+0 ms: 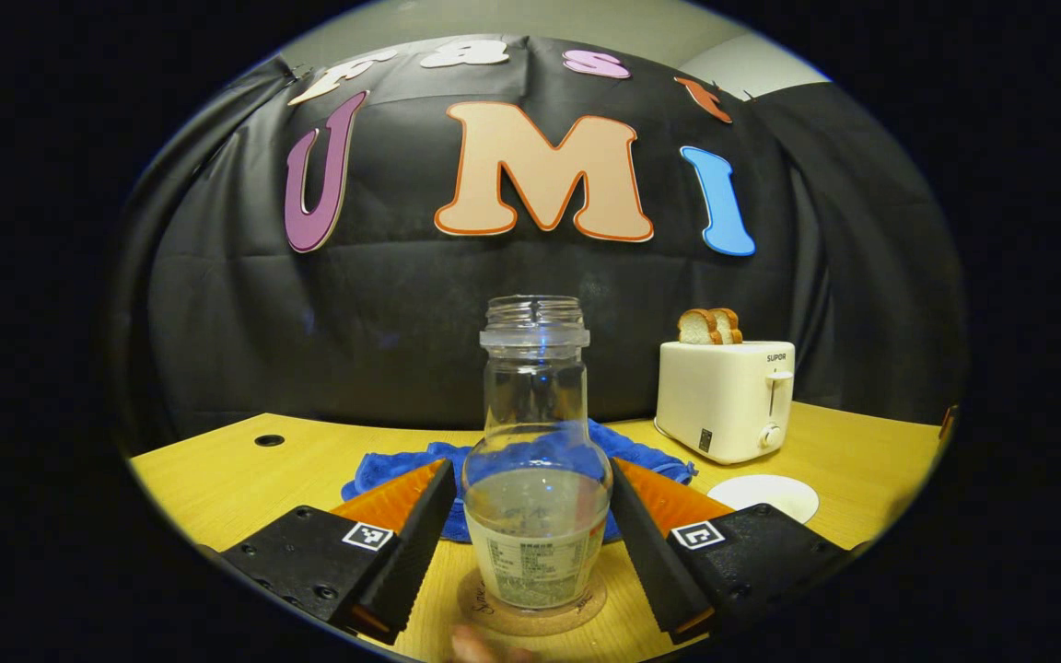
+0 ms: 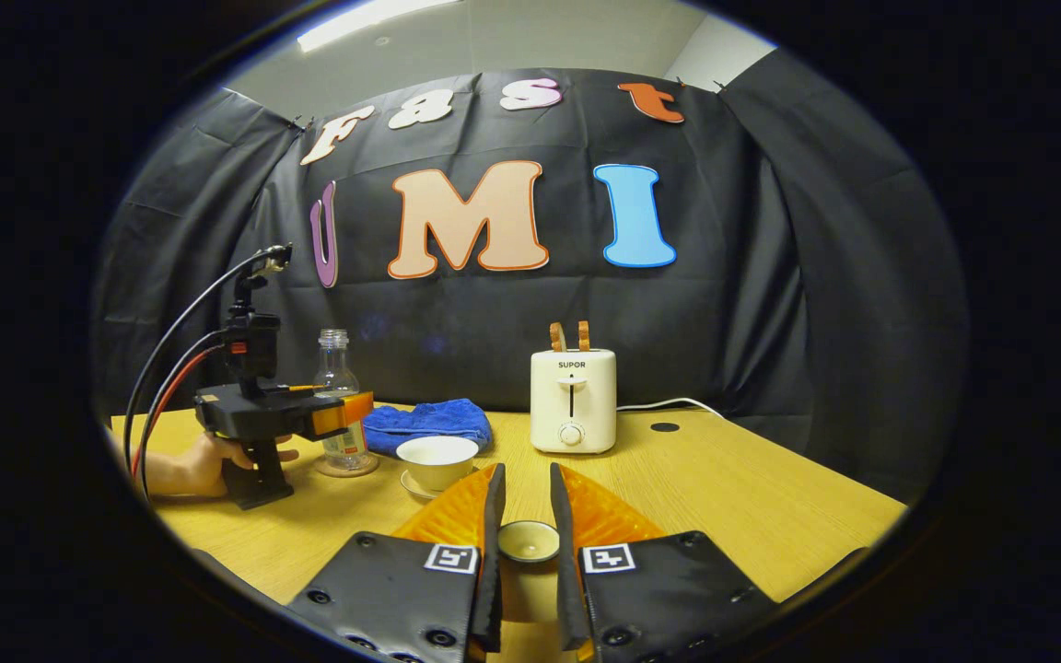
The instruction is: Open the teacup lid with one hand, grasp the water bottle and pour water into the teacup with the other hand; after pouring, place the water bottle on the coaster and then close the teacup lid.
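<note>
Table: wooden, black cloth behind.
Bottle: upright on coaster, lidless.
Left gripper: spread, straddling bottle, not touching.
Right gripper: pinching lid.
Teacup: uncovered.

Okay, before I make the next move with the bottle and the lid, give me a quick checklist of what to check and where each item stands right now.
1. Water bottle upright on the coaster: ok.
2. Left gripper fingers flanking the bottle: ok. Whether they press on it: cannot tell.
3. Lid held between the fingers of the right gripper: ok.
4. Teacup uncovered and upright on its saucer: ok.
5. Water already in the teacup: cannot tell.
</note>
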Demonstrator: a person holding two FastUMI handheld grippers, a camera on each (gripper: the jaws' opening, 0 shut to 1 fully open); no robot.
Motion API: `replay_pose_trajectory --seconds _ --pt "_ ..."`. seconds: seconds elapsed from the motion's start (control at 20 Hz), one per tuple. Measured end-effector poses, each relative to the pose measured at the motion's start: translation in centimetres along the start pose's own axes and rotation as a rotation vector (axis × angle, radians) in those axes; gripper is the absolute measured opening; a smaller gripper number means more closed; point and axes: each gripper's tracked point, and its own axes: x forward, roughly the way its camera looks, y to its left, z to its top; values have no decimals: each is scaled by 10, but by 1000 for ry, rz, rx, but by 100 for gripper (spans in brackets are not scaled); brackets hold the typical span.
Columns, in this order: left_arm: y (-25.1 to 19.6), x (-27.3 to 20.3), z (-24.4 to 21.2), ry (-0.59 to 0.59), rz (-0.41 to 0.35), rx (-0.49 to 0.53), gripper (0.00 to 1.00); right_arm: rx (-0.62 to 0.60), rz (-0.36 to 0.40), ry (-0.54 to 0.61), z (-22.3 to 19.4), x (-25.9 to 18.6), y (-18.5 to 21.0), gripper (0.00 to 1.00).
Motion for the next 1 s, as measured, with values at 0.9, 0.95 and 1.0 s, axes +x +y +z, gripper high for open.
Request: replay_pose_trajectory --seconds 0.9,0.95,1.0 --pt "16 -184 3 -14 -5 4 93 71 135 24 1 47 38 27" --pt "21 -193 3 -9 4 4 93 72 147 33 2 58 46 27" --pt "27 -200 3 -14 18 4 93 58 158 32 8 70 55 27"
